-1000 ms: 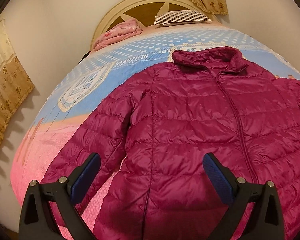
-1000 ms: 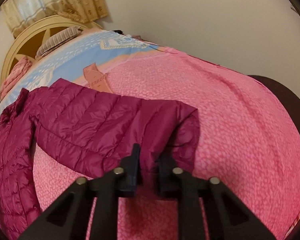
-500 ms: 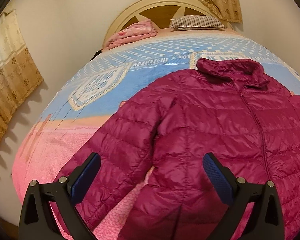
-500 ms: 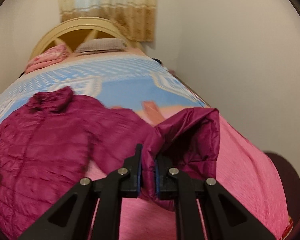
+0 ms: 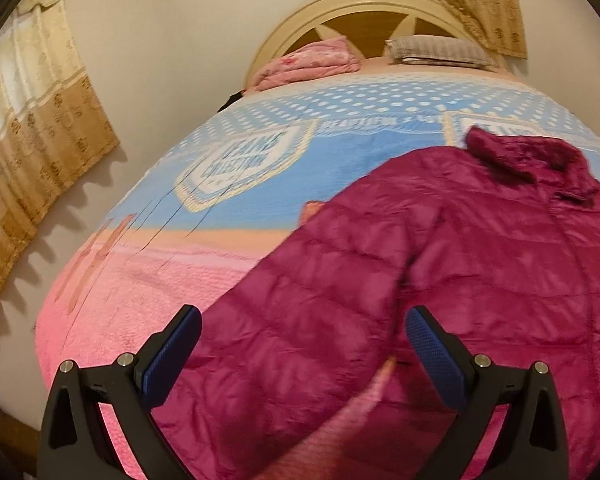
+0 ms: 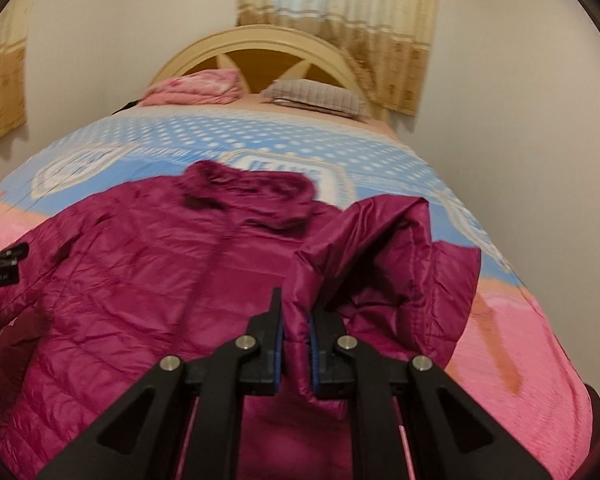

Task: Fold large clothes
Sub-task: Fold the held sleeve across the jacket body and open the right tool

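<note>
Right gripper [image 6: 296,320]: fingers clamped on the cuff end of the right sleeve [image 6: 384,264] of the magenta down jacket [image 6: 148,280]. A second ago that sleeve lay stretched out flat on the pink end of the bed [image 6: 512,344], away from the jacket body; now it is lifted and doubled back, hanging over the jacket's chest below the collar [image 6: 252,188]. Reads as the first sleeve fold, halfway carried.

Left gripper [image 5: 300,356]: fingers wide apart, gripping nothing. It has drifted from over the jacket body to hover above the left sleeve [image 5: 300,320], likely next.
</note>
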A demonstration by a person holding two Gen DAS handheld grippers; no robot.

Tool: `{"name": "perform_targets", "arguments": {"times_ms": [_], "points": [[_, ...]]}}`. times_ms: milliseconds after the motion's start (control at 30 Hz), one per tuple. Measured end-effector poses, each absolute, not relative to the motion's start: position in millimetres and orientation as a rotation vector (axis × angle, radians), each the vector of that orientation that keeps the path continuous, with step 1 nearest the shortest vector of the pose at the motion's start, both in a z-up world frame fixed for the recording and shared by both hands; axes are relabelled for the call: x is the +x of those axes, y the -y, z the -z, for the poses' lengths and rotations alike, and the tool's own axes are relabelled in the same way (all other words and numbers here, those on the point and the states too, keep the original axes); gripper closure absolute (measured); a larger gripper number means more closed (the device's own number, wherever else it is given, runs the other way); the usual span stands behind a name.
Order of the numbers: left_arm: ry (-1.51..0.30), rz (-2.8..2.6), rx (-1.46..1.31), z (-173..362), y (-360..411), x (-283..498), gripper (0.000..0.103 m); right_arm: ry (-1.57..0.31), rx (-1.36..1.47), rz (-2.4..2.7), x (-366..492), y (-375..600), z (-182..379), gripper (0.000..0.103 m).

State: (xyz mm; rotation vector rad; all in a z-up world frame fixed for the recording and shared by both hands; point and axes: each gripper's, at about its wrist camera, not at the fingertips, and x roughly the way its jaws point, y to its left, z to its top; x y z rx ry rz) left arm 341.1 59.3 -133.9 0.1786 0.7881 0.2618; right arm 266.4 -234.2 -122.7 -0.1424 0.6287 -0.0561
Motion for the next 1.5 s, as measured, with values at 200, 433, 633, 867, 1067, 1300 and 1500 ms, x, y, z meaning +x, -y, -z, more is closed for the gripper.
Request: {"name": "perform_targets", "arguments": {"times_ms": [200,433,633,867,1067,1300,1500], "points": [[-0.814,-0.330,0.154,149.5,-91.6,352.3,0.001,-0.671,-0.176,0.000,287.4,188.9,150.9,0.091],[-0.828,-0.359,0.156,162.0,-102.5,358.6,0.001,-0.732,-0.181,-0.063,304.8,152.6,184.0,0.090],[-0.841,-0.368,0.165,167.7,-102.4,360.1,0.001,-0.762,-0.226,-0.105,303.4,136.4,193.2,0.070],[-0.816,-0.418,0.118,156.5,-108.6,352.7,0.001,-0.743,-0.198,-0.206,283.1,125.4,181.9,0.028],[-0.778,-0.465,0.082,137.7,-125.4,331.3,0.001,-0.688,-0.251,-0.328,269.1,88.1,166.9,0.029],[-0.747,-0.463,0.089,119.3,-112.1,312.7,0.001,-0.674,-0.223,-0.298,268.3,95.1,156.8,0.068],[-0.697,-0.385,0.062,91.9,-66.3,310.8,0.001,-0.562,-0.084,-0.249,252.9,144.8,116.3,0.070]]}}
